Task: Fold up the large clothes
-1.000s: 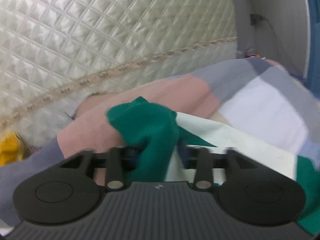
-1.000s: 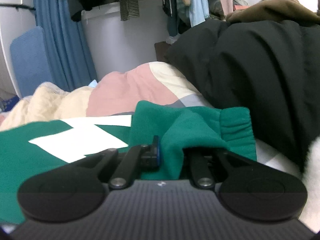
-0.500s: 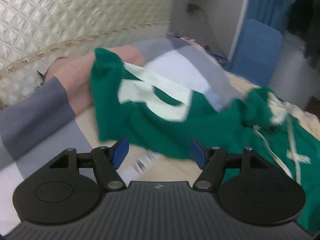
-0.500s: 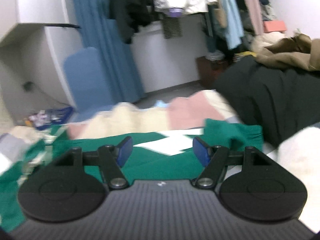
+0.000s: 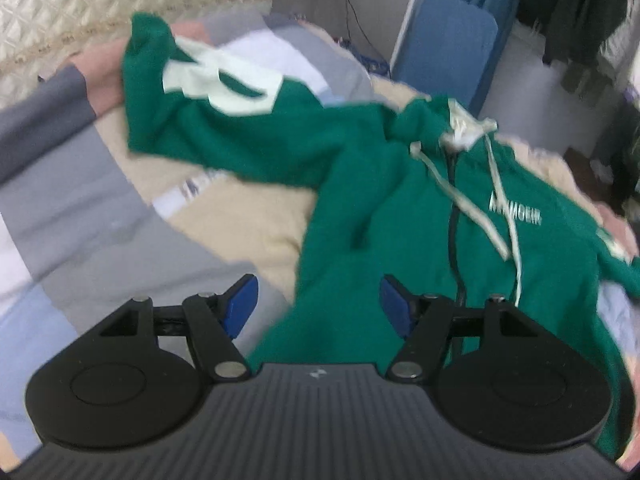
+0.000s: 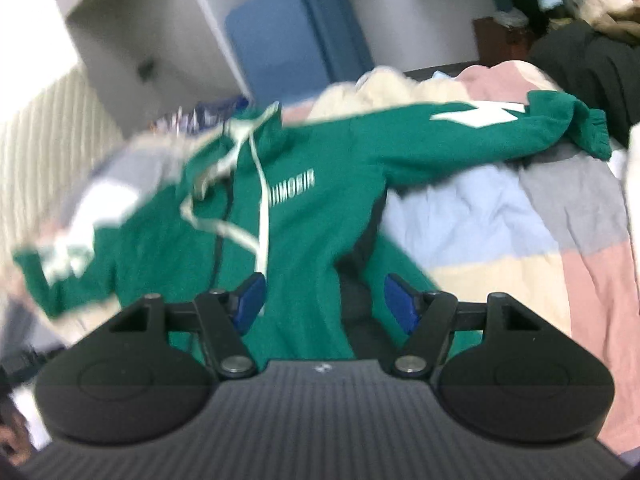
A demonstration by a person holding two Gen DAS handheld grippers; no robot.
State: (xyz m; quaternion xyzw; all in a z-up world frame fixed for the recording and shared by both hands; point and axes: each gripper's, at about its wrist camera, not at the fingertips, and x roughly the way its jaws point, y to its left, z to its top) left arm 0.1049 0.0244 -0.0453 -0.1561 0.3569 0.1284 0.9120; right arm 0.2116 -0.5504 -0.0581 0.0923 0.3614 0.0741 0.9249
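Lying spread on the quilt [image 5: 100, 208], the hoodie [image 5: 392, 200] looks soft; grab a cuff. Both grippers [image 5: 318, 302] [image 6: 324, 300] gape, empty.

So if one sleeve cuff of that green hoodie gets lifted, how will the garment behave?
Probably floppy: the green hoodie lies creased and rumpled on the patchwork bedspread, so the rest would likely sag and trail. Its drawstrings lie loose and may swing. The knit looks thick, so it is probably fairly heavy for a top and unlikely to slip.
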